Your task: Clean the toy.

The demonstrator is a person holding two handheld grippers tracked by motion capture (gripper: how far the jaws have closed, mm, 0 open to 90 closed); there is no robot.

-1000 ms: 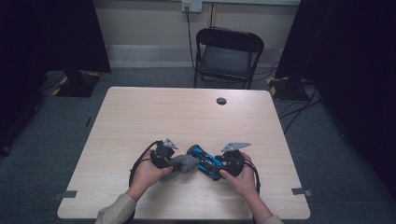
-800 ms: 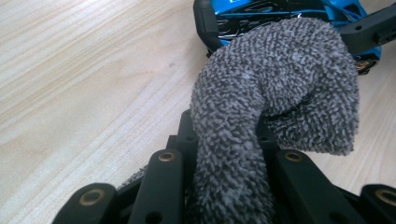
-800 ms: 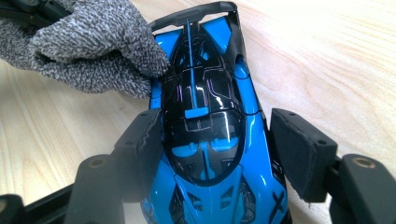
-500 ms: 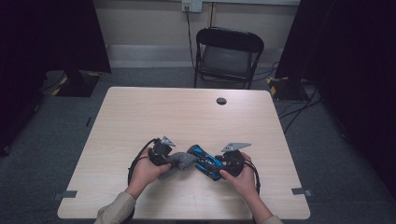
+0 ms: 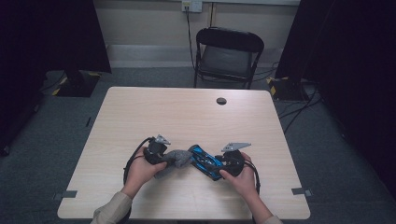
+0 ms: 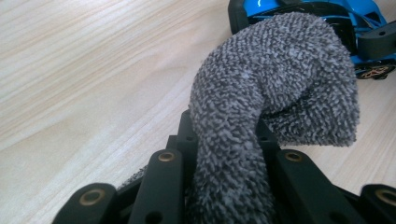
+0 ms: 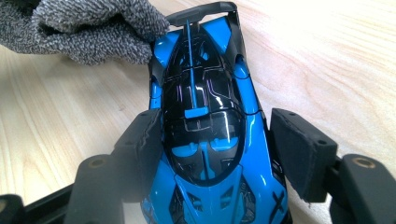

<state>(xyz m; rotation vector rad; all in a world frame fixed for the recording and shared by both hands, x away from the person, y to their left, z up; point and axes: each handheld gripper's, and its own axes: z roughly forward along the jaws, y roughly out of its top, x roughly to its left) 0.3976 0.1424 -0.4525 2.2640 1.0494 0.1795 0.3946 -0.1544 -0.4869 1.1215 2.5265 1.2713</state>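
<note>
Grey cloth masking toy car's tail

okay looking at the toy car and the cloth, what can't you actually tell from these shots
- Toy car front end: cut off by the bottom edge, right gripper view.
- Car's wheels: hidden under its body there; too small in the high view.
- Grey cloth clamped end: buried between the left gripper jaws, left gripper view.
- Dark round thing on the table: too small to identify.
</note>
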